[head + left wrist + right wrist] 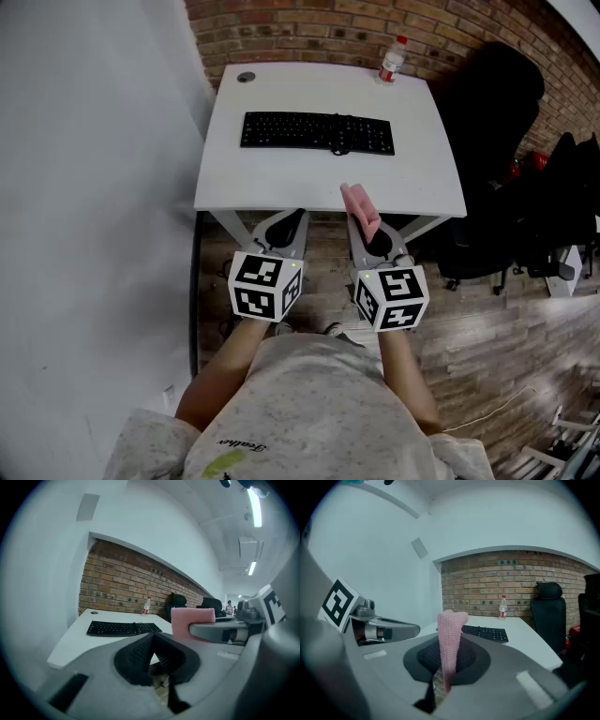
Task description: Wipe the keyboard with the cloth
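Note:
A black keyboard [317, 133] lies across the far half of the white desk [281, 183]; it also shows in the left gripper view as the keyboard [123, 628] and in the right gripper view as the keyboard [485, 632]. My right gripper [372, 231] is shut on a folded pink cloth [361, 208], which stands up between the jaws as the cloth [450, 646]. From the left gripper view the cloth [192, 621] shows at the right. My left gripper [288, 228] is shut with nothing in it, near the desk's front edge. Both grippers are short of the keyboard.
A clear bottle with a red cap [391, 61] stands at the desk's far right corner. A round grommet [246, 77] sits at the far left. A black office chair [487, 141] is to the right, a white wall [94, 187] to the left, brick wall behind.

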A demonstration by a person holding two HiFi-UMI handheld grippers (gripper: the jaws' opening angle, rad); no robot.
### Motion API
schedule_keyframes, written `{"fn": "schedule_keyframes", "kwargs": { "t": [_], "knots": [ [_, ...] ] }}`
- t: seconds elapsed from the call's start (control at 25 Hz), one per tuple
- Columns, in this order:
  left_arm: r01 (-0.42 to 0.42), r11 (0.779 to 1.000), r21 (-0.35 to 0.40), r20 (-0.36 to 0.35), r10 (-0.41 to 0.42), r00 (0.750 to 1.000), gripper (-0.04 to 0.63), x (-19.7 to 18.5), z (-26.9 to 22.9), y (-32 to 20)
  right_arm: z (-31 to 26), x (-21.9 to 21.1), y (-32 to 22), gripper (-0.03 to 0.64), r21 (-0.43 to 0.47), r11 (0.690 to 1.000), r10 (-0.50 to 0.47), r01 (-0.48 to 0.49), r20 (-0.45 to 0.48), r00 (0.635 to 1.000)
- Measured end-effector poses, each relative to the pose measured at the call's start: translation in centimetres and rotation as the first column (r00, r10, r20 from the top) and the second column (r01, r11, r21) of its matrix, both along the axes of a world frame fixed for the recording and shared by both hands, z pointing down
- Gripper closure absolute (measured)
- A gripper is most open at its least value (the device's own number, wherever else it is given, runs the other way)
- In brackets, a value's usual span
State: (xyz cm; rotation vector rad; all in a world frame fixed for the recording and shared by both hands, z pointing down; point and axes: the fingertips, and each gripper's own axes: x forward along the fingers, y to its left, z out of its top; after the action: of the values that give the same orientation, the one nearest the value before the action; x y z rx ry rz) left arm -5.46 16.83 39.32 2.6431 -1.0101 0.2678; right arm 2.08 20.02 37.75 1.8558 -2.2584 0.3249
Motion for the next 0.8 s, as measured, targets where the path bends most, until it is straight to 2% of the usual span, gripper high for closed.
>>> {"fn": "schedule_keyframes", "kwargs": {
  "t": [0.48, 0.8],
  "knots": [
    [-0.014, 0.999, -0.03, -0.009, 0.014, 1.0, 0.6, -2.4, 0.5, -0.8, 0.3, -2.1, -0.9, 0.594, -0.017, 1.0, 0.026, -0.025, 0.037, 0.999],
    [-0.012, 0.999, -0.048, -0.01, 0.011, 1.0, 0.6, -2.8, 1.2, -2.2, 0.9, -2.8, -2.3, 0.594, -0.034, 0.999, 0.007, -0.005, 0.052, 0.999]
  ]
}}
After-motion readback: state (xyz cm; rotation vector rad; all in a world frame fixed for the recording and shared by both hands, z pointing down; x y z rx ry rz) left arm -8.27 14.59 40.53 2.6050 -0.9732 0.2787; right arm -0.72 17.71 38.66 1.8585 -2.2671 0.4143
